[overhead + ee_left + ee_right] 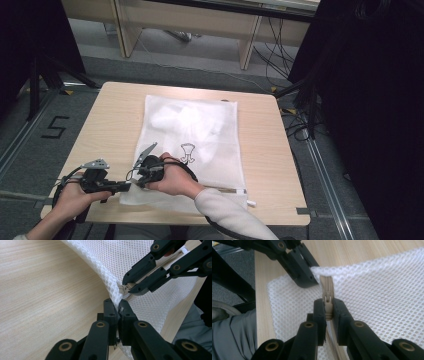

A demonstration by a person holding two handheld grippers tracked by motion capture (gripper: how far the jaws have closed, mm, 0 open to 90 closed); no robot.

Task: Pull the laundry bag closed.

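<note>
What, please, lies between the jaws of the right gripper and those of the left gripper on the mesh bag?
In the right gripper view, a short stretch of beige zipper on the white mesh bag runs from the right gripper to the left gripper.

Pale wood-grain tabletop (260,150), smooth and matt, with fine streaks along the boards. White mesh laundry bag (200,130) of soft woven netting, honeycomb holes, slightly see-through, faintly sheened. Beige plastic zipper pull (327,305) and ribbed zipper tape, dull finish. Left tongs (117,307) and right tongs (328,308) in matt black plastic, smooth-faced, with small brass-coloured metal rivets at the joints. Grey sleeve (225,212) of soft knitted cloth. Grey, rough-looking carpeted floor (30,150).
</note>
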